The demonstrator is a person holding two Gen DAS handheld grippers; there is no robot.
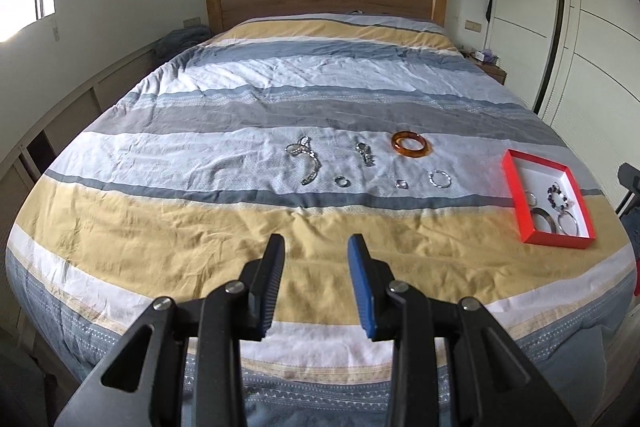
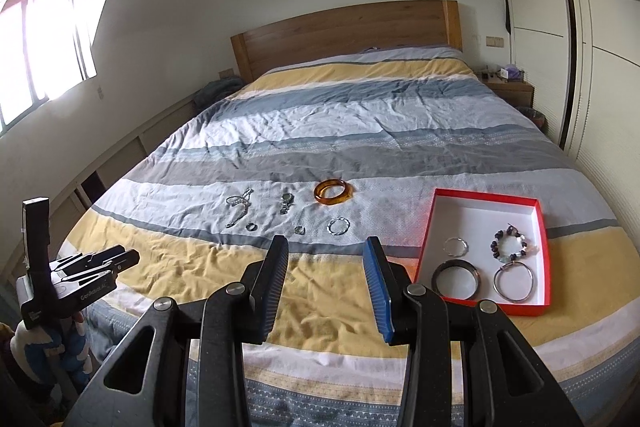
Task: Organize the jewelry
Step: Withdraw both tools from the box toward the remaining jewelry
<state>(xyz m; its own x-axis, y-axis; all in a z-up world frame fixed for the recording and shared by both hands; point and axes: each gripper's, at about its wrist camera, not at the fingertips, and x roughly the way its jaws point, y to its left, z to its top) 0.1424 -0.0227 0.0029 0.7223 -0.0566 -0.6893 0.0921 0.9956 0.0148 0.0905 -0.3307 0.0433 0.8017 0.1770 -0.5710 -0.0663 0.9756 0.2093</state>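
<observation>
Red box (image 2: 428, 227) sits on the bed (image 2: 340, 131) at right, holding four bracelets. Left of it, loose jewelry lies in a row: amber bangle (image 2: 333, 191), rings, watch (image 2: 285, 202). Left gripper (image 1: 316, 247) and right gripper (image 2: 327, 251) hover spread apart, empty.

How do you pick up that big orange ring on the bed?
Pinch the orange bangle across its near rim from above: one finger inside the hole, one outside. It lies flat on the bedspread, so no side sticks up. The right gripper, open, looks nearest.
</observation>
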